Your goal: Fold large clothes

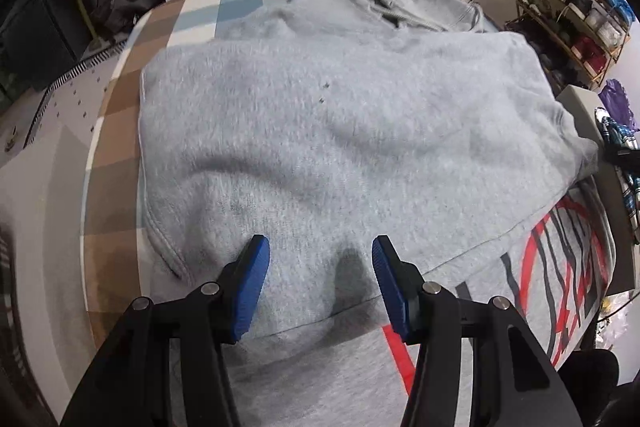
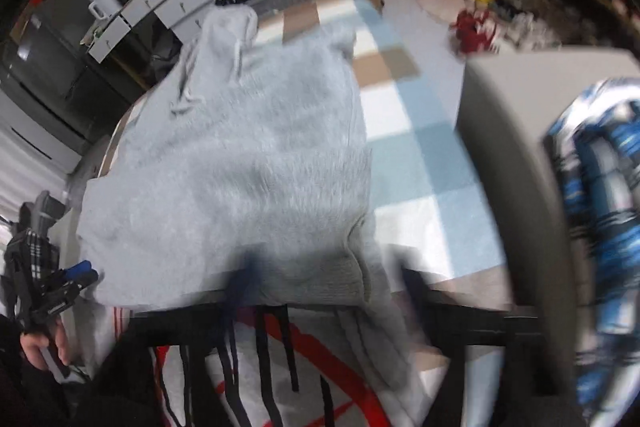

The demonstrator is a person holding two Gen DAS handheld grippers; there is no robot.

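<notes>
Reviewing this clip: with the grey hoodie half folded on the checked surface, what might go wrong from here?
1. The left tongs stand open over a raised wrinkle in the grey hoodie; a pinch there may lock in a crease.
2. The hoodie's cuff hangs at the near edge, so a pull could drag it off.
3. The right view is motion-blurred, so the right tongs may be misplaced.
</notes>
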